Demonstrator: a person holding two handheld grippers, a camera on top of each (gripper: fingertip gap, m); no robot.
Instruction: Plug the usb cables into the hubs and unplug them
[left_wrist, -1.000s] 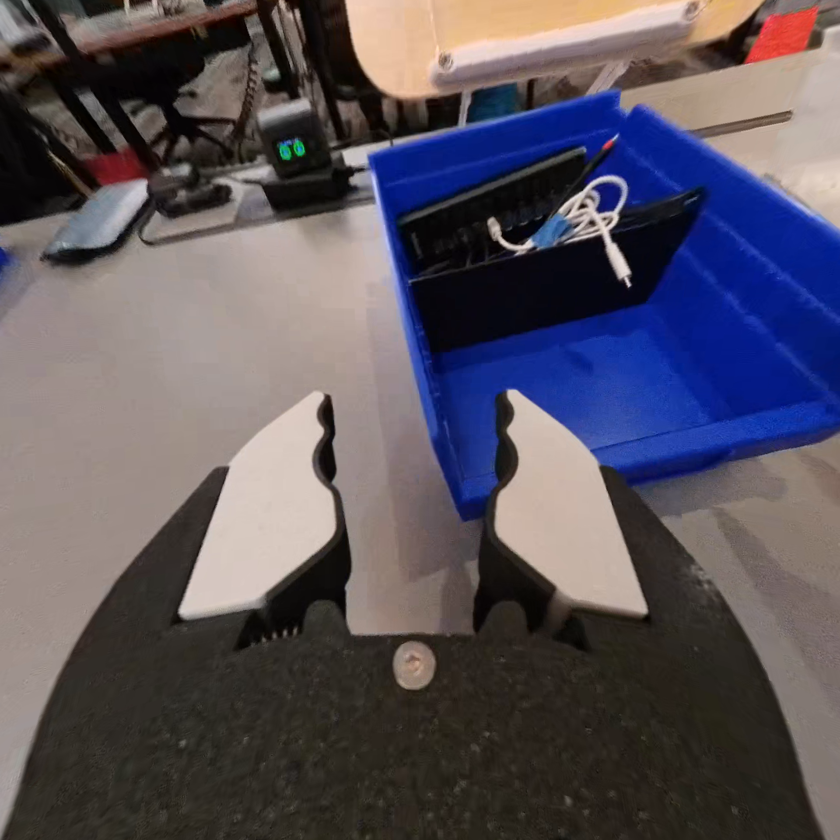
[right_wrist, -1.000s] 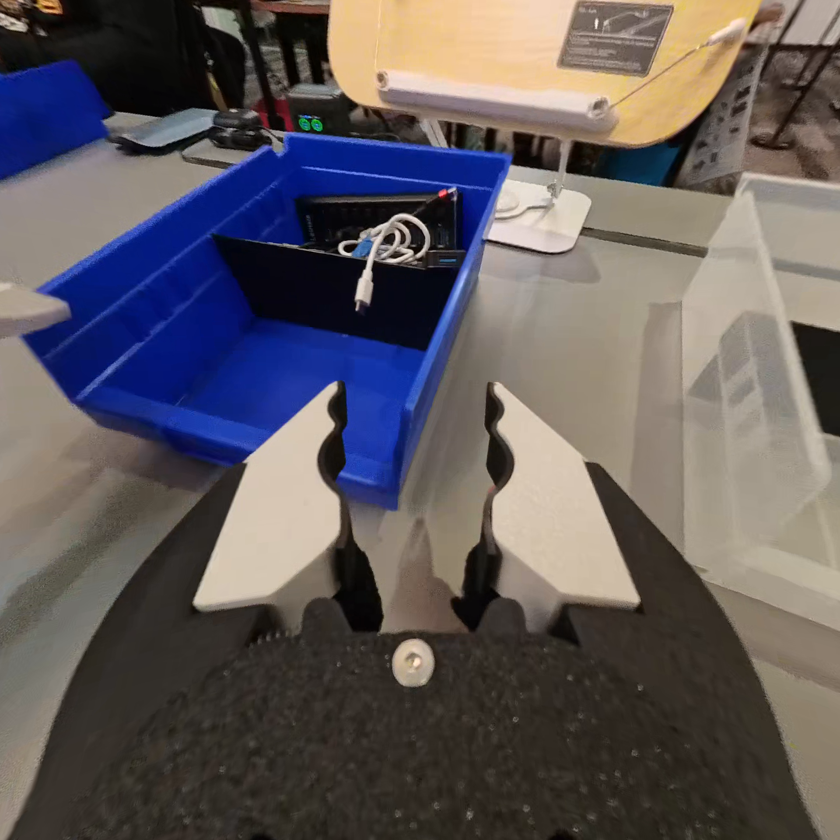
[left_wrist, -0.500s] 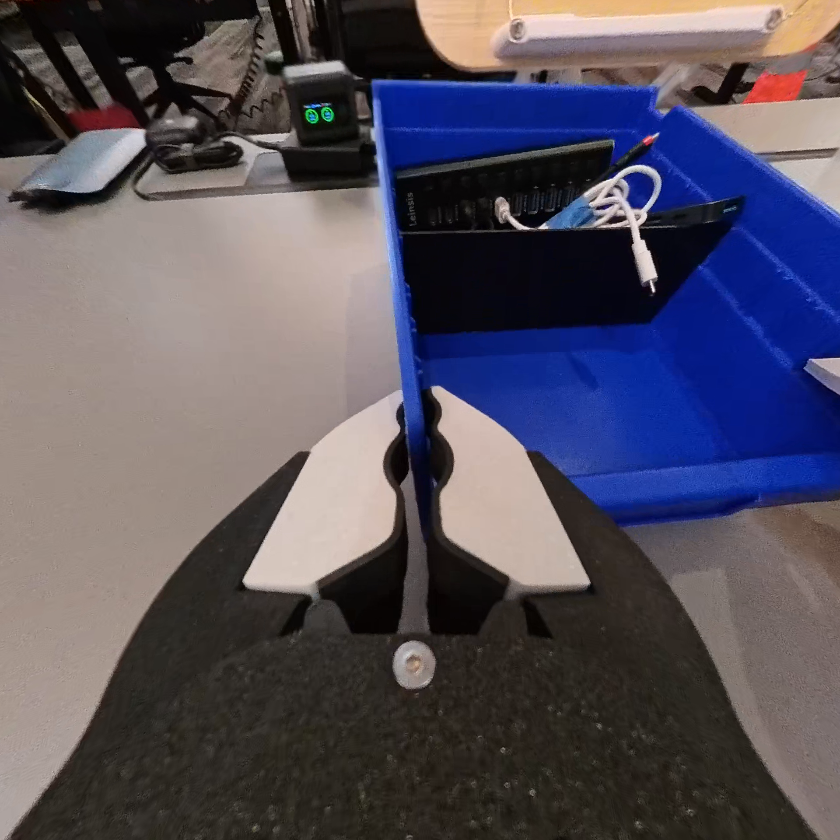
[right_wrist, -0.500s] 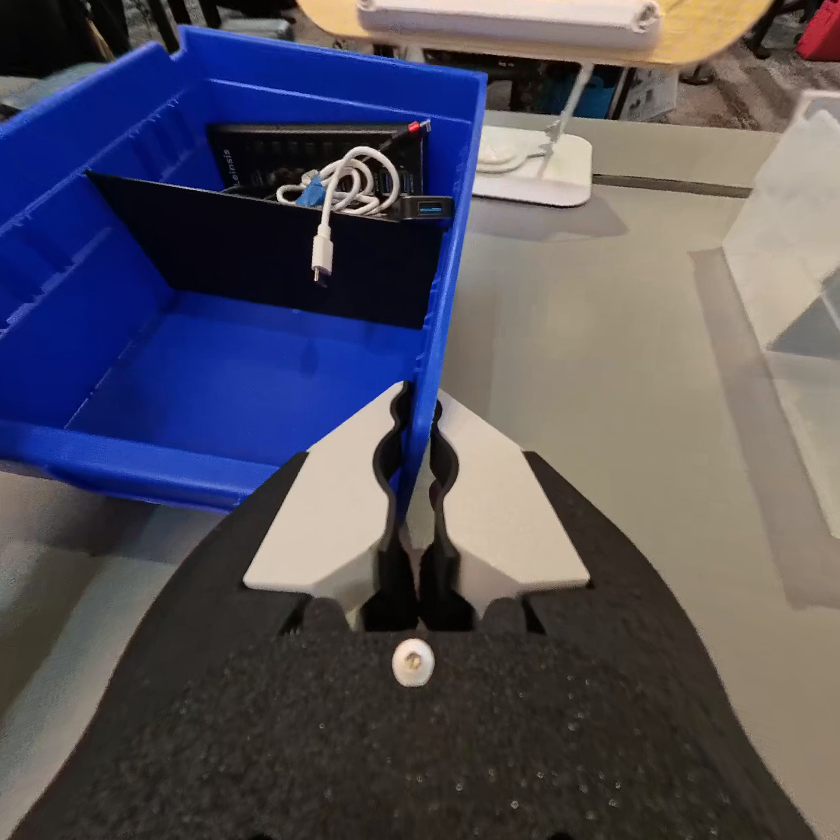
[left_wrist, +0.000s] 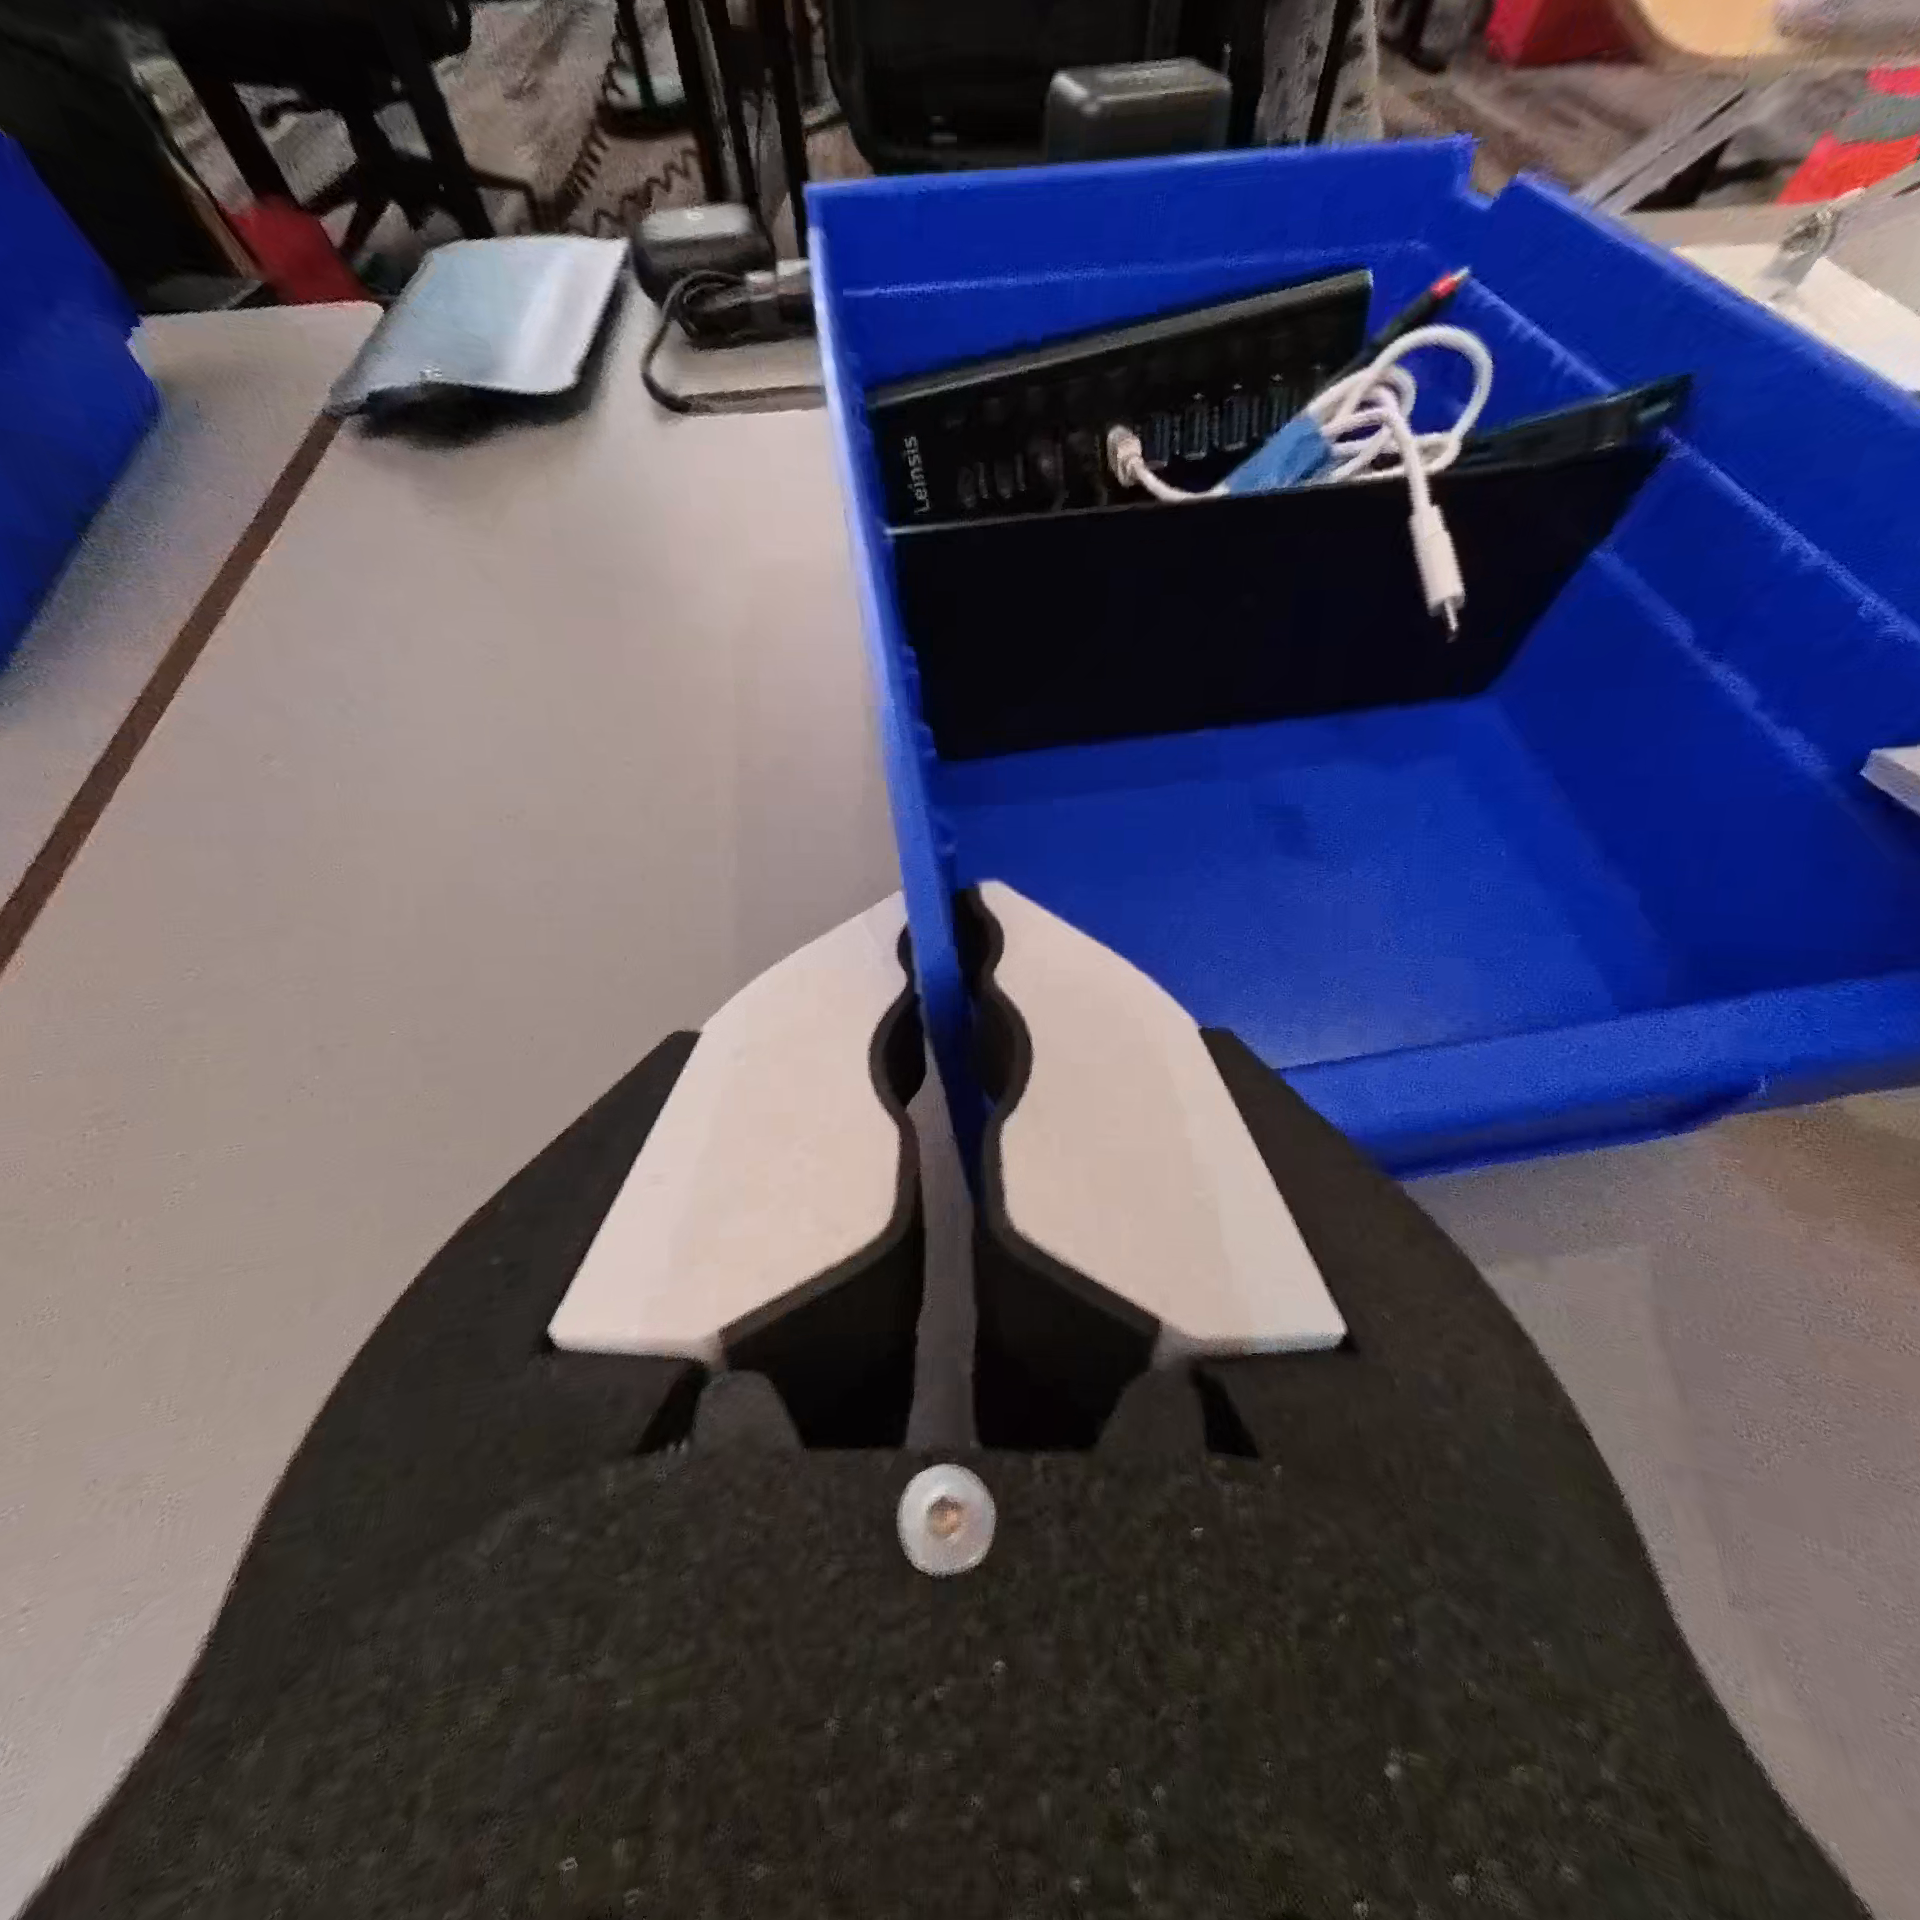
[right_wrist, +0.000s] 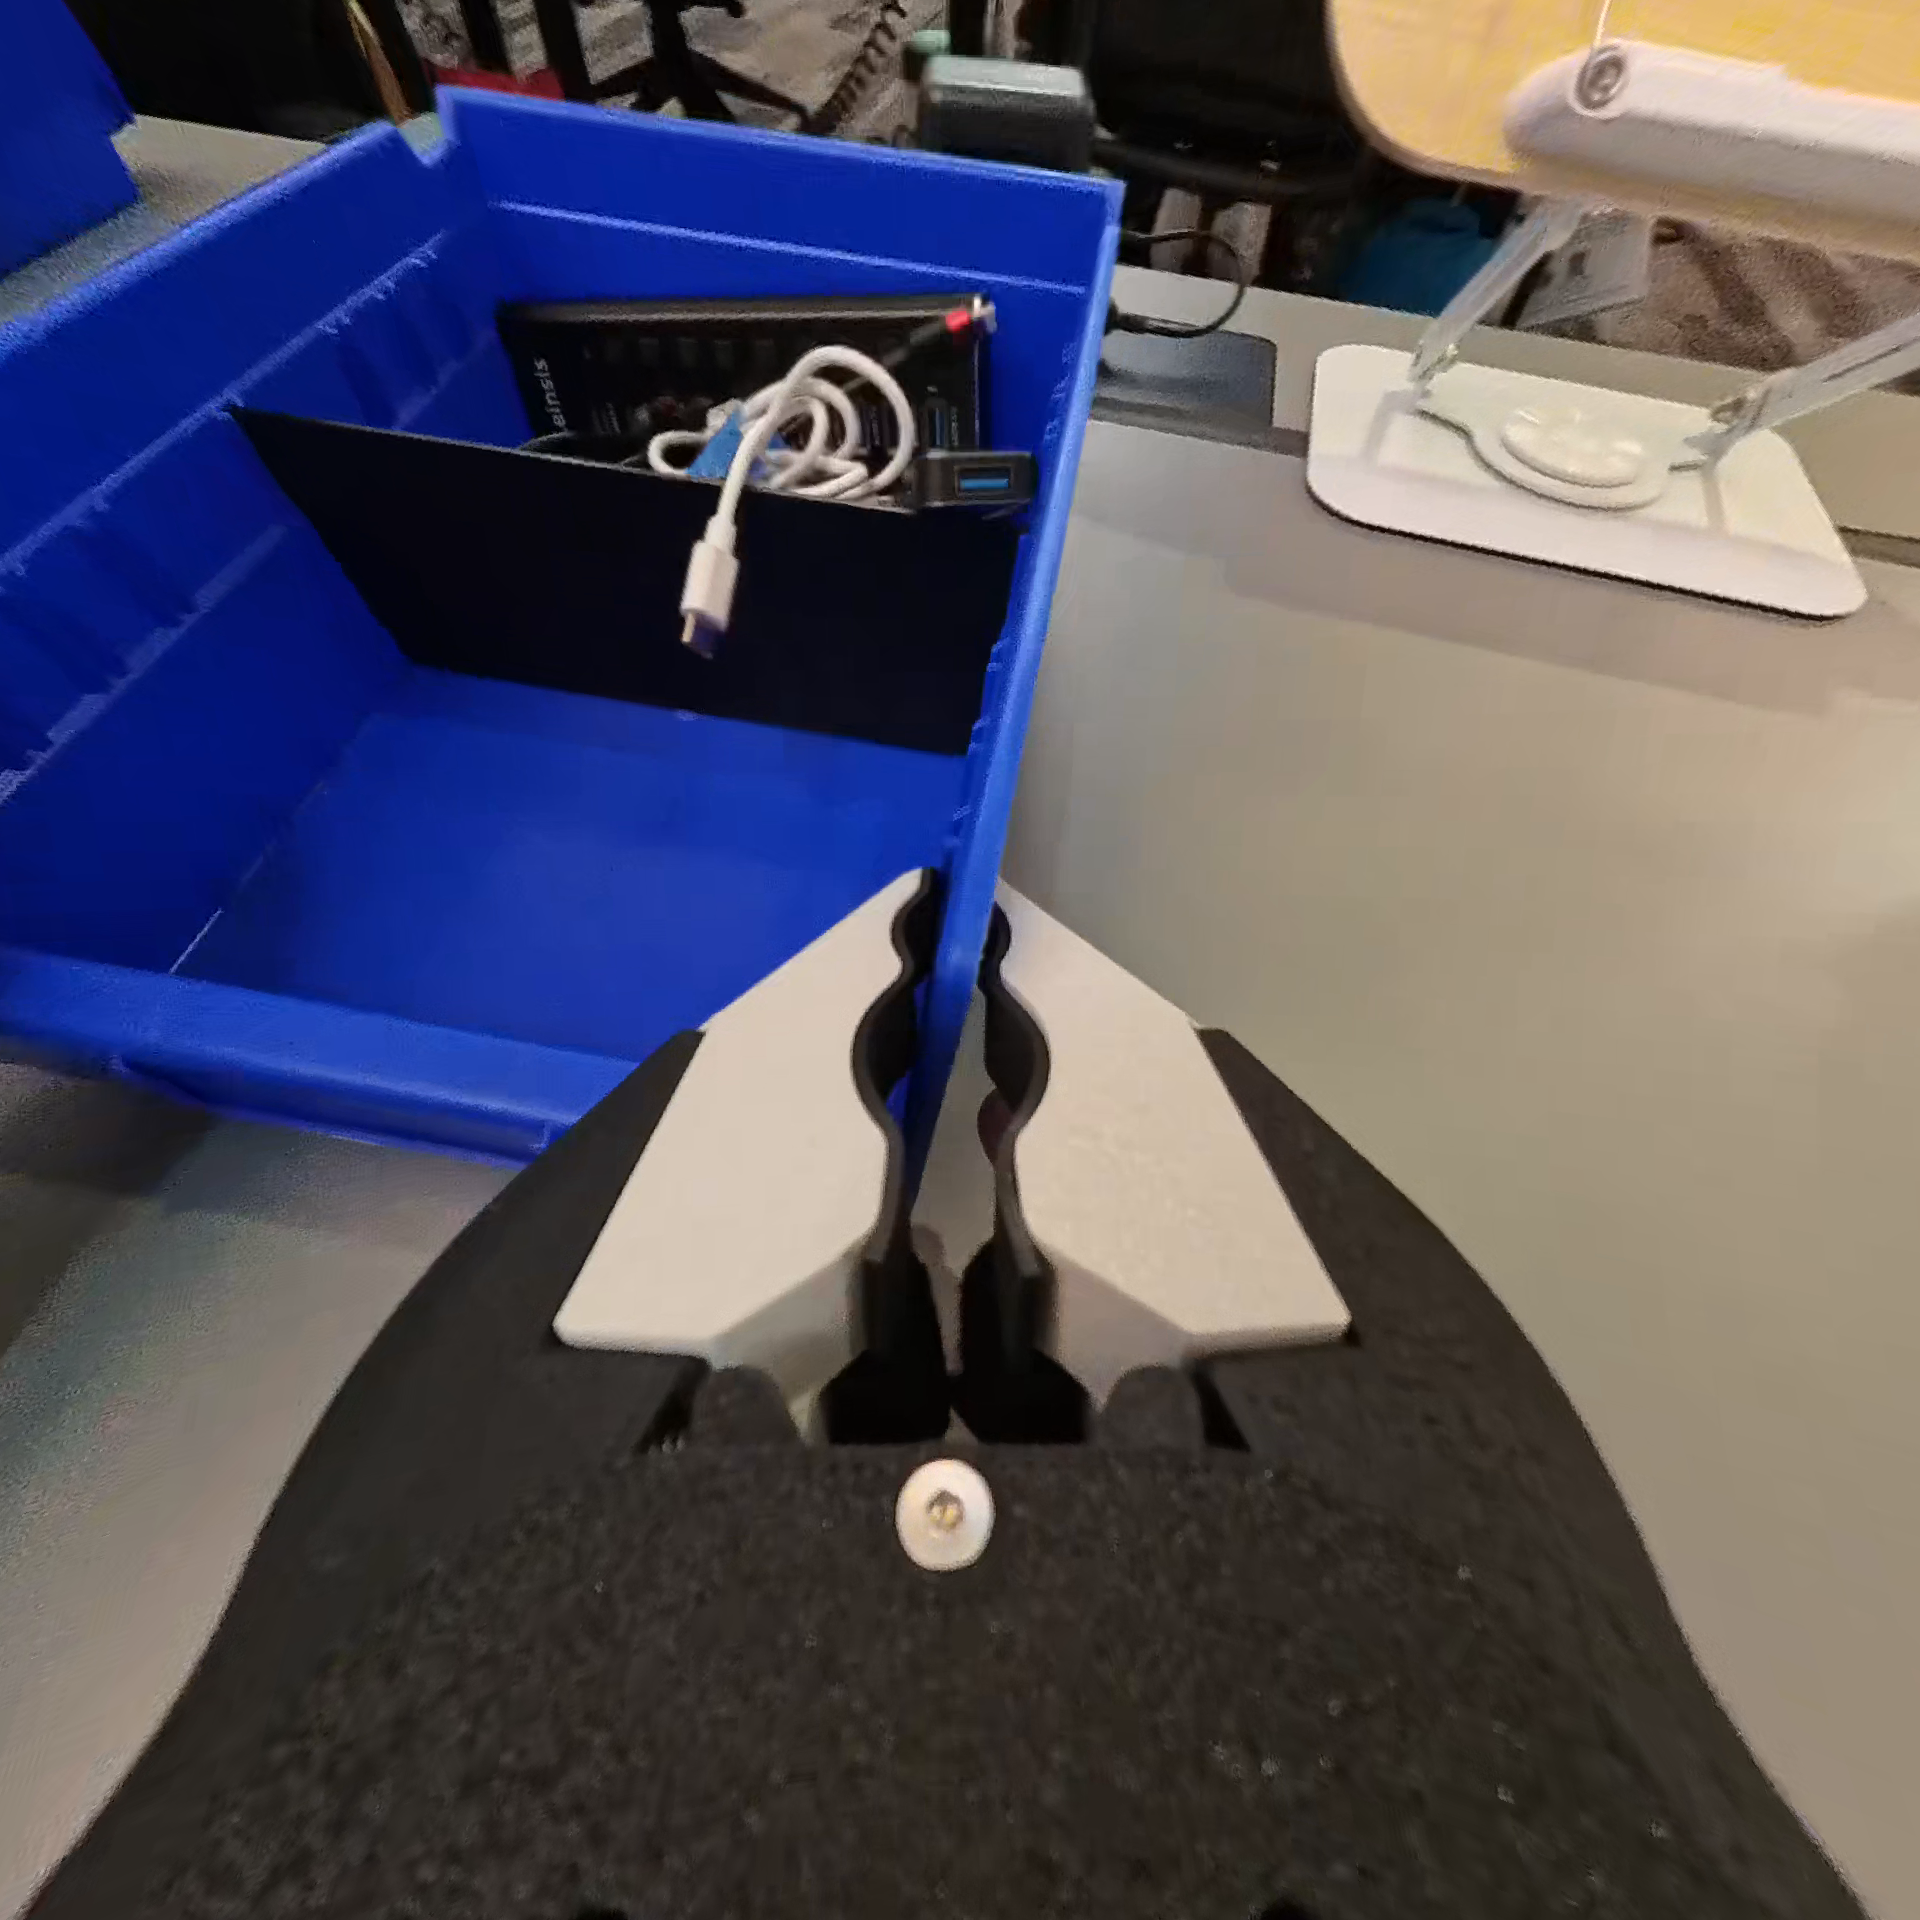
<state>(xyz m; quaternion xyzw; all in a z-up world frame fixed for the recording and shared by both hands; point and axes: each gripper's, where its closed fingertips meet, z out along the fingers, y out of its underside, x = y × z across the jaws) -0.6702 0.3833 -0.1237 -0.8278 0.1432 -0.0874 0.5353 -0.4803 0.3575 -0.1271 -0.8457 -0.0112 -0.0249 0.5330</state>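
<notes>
A blue bin (left_wrist: 1714, 1049) stands on the grey table, split by a black divider (left_wrist: 1195, 623). Behind the divider lie a long black hub (left_wrist: 1039, 436), a smaller black hub (left_wrist: 1579, 421) and a coiled white USB cable (left_wrist: 1382, 416) whose plug hangs over the divider. My left gripper (left_wrist: 940, 904) is shut on the bin's left wall. My right gripper (right_wrist: 961, 894) is shut on the bin's right wall (right_wrist: 1039, 520). The right wrist view shows the long hub (right_wrist: 665, 353), the small hub (right_wrist: 977, 480) and the cable (right_wrist: 810, 436). The front compartment holds nothing.
A grey pouch (left_wrist: 488, 322) and a dark charger with cables (left_wrist: 717, 270) lie at the table's far left. A second blue bin (left_wrist: 62, 416) stands at the left edge. A white stand base (right_wrist: 1579, 488) sits to the right of the bin. There is about 20 cm between the tips of the two grippers. My left tips are roughly 20 cm from the long black hub (left_wrist: 1039, 436). The right camera catches it too, in the right wrist view (right_wrist: 662, 387).
Both grippers closed on the bin's side walls about half a second ago and still grip them. The bin and both views have shifted since, with motion blur.
</notes>
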